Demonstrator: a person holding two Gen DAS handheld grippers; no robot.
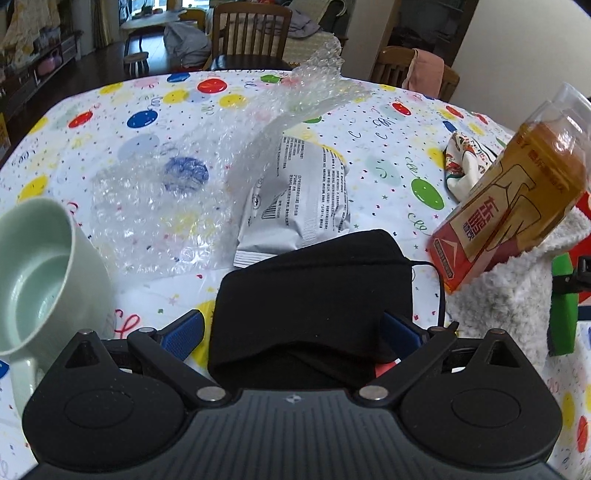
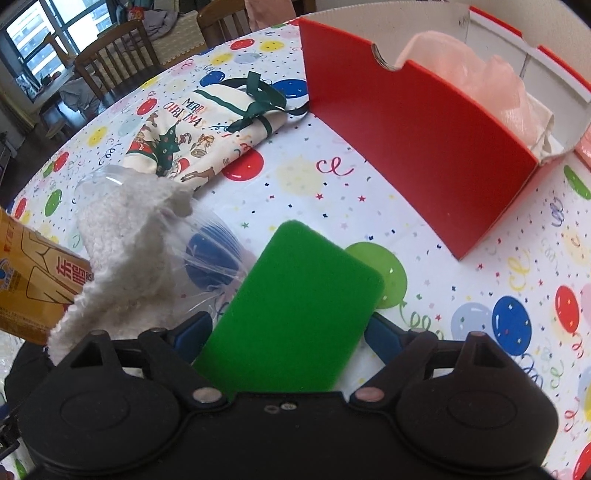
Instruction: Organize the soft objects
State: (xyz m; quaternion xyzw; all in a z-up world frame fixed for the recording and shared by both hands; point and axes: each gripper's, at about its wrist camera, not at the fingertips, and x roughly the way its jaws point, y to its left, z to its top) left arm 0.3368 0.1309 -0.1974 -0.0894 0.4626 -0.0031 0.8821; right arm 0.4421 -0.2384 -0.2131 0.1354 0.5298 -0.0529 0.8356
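Note:
A black face mask (image 1: 314,280) lies on the balloon-print tablecloth (image 1: 376,122), between the blue fingers (image 1: 183,334) of my left gripper (image 1: 293,332). The jaws stand wide, with a gap showing beside the left pad. A green sponge (image 2: 295,306) lies between the fingers (image 2: 194,332) of my right gripper (image 2: 288,336). Those jaws are wide too, with the pads close beside the sponge's edges. A white fluffy cloth (image 2: 125,251) sits just left of the sponge. A Christmas-print cloth bag (image 2: 199,133) lies further back.
A red box (image 2: 424,140) holding pink cloth (image 2: 480,81) stands at the right. A drink bottle (image 1: 517,192) leans on the fluffy cloth (image 1: 509,280). Bubble wrap (image 1: 184,192), a white packet (image 1: 299,195) and a pale green cup (image 1: 37,269) lie around the mask. Chairs (image 1: 251,33) ring the table.

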